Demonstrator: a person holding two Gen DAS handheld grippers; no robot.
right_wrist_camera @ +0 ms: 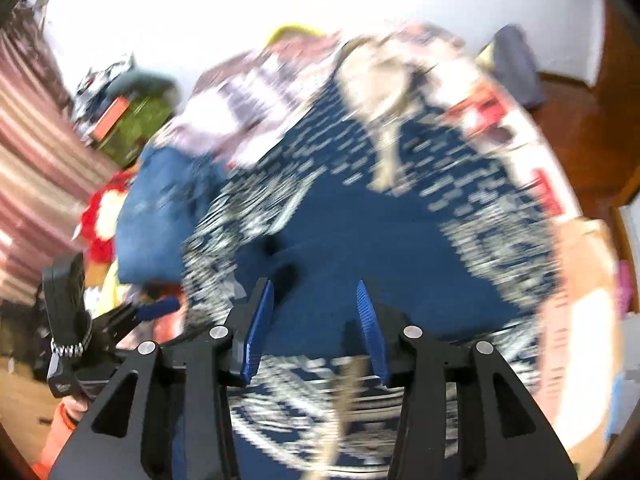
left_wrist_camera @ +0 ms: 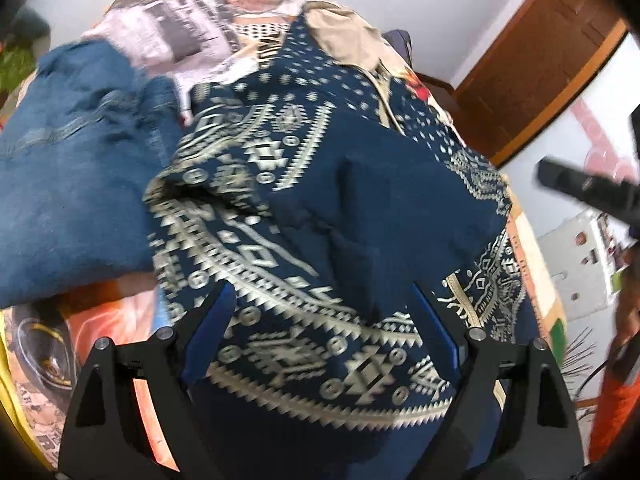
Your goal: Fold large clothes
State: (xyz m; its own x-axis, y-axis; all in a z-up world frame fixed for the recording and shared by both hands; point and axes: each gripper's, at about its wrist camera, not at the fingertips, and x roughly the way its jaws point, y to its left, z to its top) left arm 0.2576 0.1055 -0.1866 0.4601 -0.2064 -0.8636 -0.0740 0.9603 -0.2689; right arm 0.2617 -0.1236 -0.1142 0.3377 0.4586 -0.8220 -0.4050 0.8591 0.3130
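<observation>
Patterned navy garment lies directly below both spread, empty grippers, the left gripper wider than the right gripper, jeans alongside.

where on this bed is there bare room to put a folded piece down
Little room. The navy patterned cloth covers the middle, with jeans beside it and a beige garment at its far end. Bare printed bedsheet shows only at the near corner below the jeans.

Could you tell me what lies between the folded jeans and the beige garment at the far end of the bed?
In the left wrist view, the pale printed garment lies between the jeans and the beige garment.
</observation>
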